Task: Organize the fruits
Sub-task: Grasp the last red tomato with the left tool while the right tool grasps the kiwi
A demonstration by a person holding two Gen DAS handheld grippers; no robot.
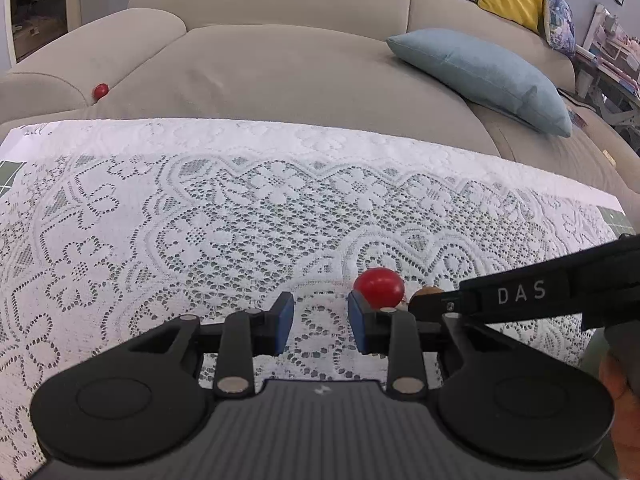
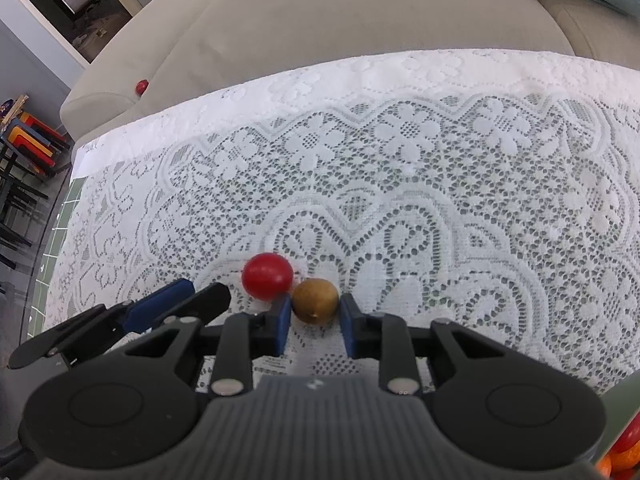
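A small red round fruit (image 1: pixel 379 287) (image 2: pixel 267 276) and a brown oval fruit (image 2: pixel 315 300) lie side by side, touching, on the white lace tablecloth (image 1: pixel 200 216) (image 2: pixel 440 184). My right gripper (image 2: pixel 314 316) is open with the brown fruit between its blue fingertips, not clamped. My left gripper (image 1: pixel 321 314) is open and empty; the red fruit sits just beyond its right fingertip (image 1: pixel 357 312). In the left wrist view the brown fruit (image 1: pixel 429 291) is mostly hidden behind the right gripper's finger. The left gripper also shows at the lower left of the right wrist view (image 2: pixel 160 304).
A second red fruit (image 1: pixel 100 90) (image 2: pixel 141 87) rests in the crease of the beige sofa (image 1: pixel 280 60) behind the table. A light blue cushion (image 1: pixel 488 76) lies on the sofa. Orange and red fruit (image 2: pixel 624 452) show at the lower right corner.
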